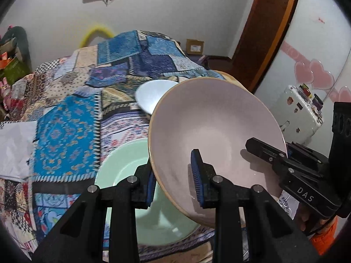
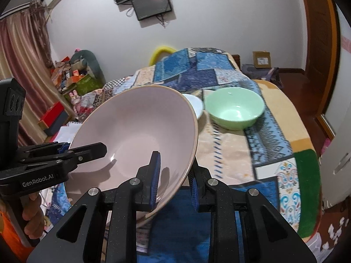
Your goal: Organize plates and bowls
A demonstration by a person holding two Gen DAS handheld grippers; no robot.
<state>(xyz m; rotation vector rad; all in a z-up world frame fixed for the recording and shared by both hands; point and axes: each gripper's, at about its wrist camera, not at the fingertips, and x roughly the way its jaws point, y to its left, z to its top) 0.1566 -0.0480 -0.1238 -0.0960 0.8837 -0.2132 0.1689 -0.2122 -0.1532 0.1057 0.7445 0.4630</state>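
Two hand-held grippers carry one pink bowl (image 1: 215, 135) between them, lifted and tilted above the patchwork cloth (image 1: 65, 131). The left hand-held gripper (image 1: 174, 182) is nearly closed, pinching the rim with one pad inside and one outside; the right hand-held gripper (image 2: 174, 186) is likewise clamped on the opposite rim. Judgement: keep both hands moving level and together, avoid twisting the rim, and lower squarely into the green bowl (image 2: 234, 107) if nesting is intended. A white bowl (image 2: 194, 105) sits just beside the green bowl, largely hidden behind the pink bowl. What lies directly under the pink bowl differs between views and cannot be settled. What lies beneath the cloth is not visible.
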